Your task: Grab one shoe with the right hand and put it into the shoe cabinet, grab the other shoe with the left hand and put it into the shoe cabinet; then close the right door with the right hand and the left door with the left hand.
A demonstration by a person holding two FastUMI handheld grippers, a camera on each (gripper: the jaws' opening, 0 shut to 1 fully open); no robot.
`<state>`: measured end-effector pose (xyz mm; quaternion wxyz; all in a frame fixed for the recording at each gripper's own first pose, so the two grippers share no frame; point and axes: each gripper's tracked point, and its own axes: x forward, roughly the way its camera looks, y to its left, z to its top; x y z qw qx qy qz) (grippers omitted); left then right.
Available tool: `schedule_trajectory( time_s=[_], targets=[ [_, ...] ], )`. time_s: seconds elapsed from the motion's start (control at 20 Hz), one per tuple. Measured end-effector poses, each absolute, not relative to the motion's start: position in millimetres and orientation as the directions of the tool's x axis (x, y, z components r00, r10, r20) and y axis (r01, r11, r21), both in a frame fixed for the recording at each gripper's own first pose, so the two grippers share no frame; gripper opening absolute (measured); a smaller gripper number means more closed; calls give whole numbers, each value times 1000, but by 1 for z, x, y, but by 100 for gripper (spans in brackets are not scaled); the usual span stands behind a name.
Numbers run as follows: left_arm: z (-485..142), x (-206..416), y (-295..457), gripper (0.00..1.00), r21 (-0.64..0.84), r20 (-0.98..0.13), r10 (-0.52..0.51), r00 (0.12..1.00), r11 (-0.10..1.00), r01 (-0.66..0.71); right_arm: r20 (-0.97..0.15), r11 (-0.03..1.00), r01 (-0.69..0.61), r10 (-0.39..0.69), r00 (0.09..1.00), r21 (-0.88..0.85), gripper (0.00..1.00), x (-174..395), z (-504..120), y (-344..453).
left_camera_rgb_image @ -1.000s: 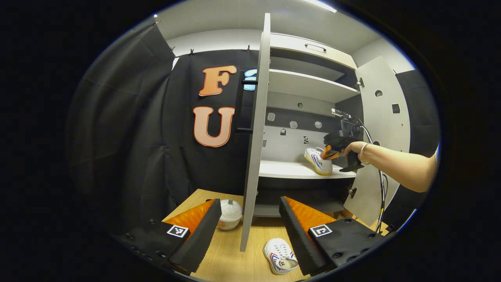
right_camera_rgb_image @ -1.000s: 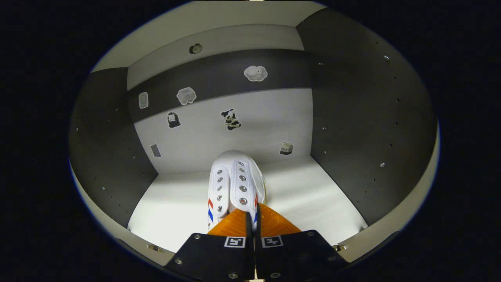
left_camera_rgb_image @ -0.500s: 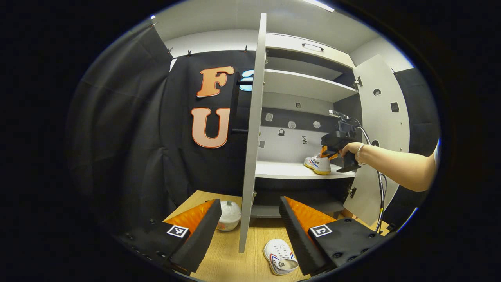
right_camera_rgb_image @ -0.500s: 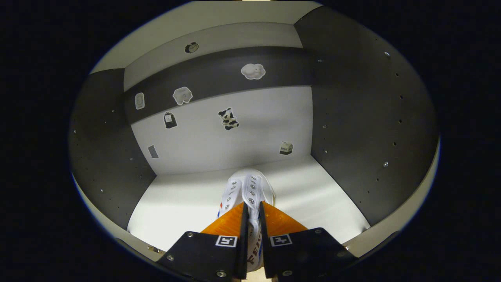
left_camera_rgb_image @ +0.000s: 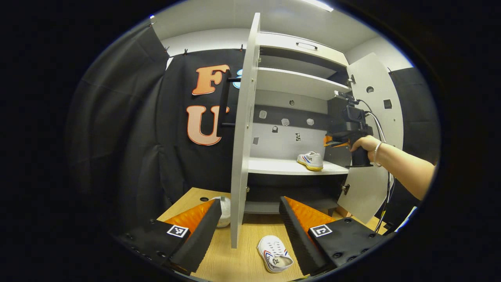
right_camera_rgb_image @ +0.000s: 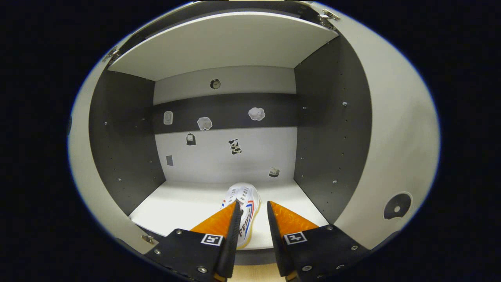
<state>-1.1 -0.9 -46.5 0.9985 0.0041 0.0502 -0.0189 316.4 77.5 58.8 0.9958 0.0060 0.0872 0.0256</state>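
White shoe (right_camera_rgb_image: 243, 203) lying on the cabinet shelf (right_camera_rgb_image: 184, 203) at lower centre, right hand-held gripper (right_camera_rgb_image: 252, 211) slightly open just in front of it, gripping nothing, left hand-held gripper (left_camera_rgb_image: 250, 219) wide open and empty, second shoe (left_camera_rgb_image: 274, 254) on the bench (left_camera_rgb_image: 235, 262) at bottom centre, both cabinet doors (left_camera_rgb_image: 240, 137) open

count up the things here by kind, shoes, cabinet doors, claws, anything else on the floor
shoes: 2, one on the cabinet shelf, one on the wooden floor
open cabinet doors: 2, left door, right door
claws: 2, left claw, right claw
white round container on the floor: 1
total: 7
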Motion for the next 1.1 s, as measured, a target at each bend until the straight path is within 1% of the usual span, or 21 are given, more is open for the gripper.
schedule_trajectory(
  time_s=[0.05,0.1,0.15,0.25,0.3,0.4,0.45,0.5,0.7,0.9,1.1],
  targets=[
    [-51,-3,-4,97,7,-104,-40,994,999,41,-159,998,-61,63,985,20,40,303,59,78],
    [-56,-3,-7,97,8,-112,-43,993,999,44,-148,997,-73,76,986,22,52,288,58,77],
    [-61,-4,-10,97,10,-121,-47,992,999,49,-133,996,-80,83,988,26,54,273,58,76],
    [-71,-7,-17,96,14,-139,-58,989,998,60,-105,995,-95,97,990,16,64,242,54,72],
    [-78,-8,-21,96,16,-151,-64,986,998,67,-94,995,-96,95,991,-3,75,229,52,69],
    [-97,-10,-29,97,16,-186,-76,980,997,81,-72,994,-100,97,993,-47,83,201,47,64],
    [-106,-9,-33,99,18,-204,-78,976,996,83,-68,993,-105,101,993,-59,85,187,42,63],
    [-115,-8,-34,97,18,-220,-75,973,997,81,-66,992,-116,112,991,-57,87,173,39,63],
    [-157,-2,-50,97,29,-285,-96,954,994,108,-72,988,-152,154,985,27,92,130,20,65],
    [-217,10,-52,97,41,-409,-99,907,991,127,-113,989,-116,126,986,95,92,103,-6,48],
    [-264,21,-51,97,12,-496,-91,863,994,111,-127,991,-86,99,987,105,92,82,-18,34]
  ],
)
